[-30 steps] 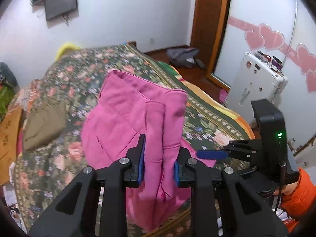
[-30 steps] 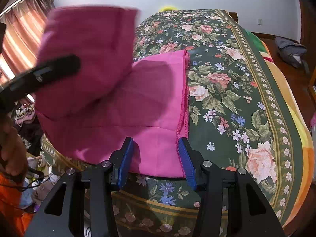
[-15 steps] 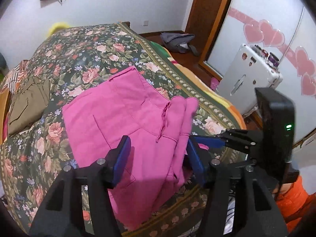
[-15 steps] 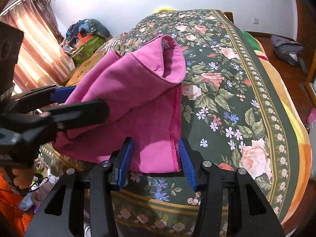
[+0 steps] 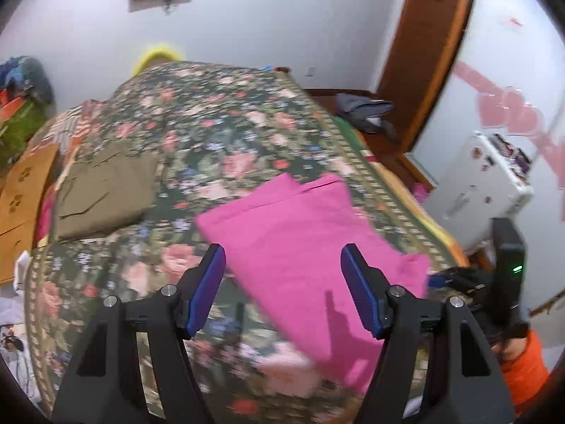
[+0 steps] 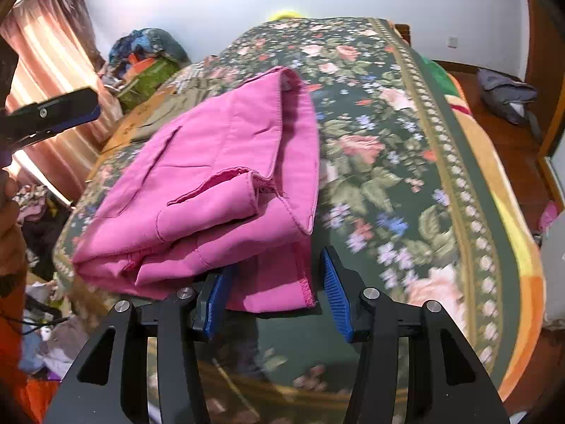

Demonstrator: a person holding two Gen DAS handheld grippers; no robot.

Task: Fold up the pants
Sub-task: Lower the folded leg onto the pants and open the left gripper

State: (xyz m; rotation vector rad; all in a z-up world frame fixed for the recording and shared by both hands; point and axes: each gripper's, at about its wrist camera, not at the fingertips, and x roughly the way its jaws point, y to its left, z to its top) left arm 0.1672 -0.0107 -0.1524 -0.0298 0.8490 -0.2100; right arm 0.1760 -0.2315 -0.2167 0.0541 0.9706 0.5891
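the pink pants (image 6: 219, 176) lie folded in a thick bundle on the floral bed cover (image 6: 406, 148), straight ahead of both tools. the left hand-held gripper (image 5: 282, 282) has its jaws opening, wide apart, with the pants beyond them and nothing pressed between the blue pads (image 5: 360, 289). the right hand-held gripper (image 6: 272, 293) stands half open at the near hem of the pants, the cloth edge lying between its jaws without being pinched. an olive garment (image 5: 102, 187) rests further off to the left.
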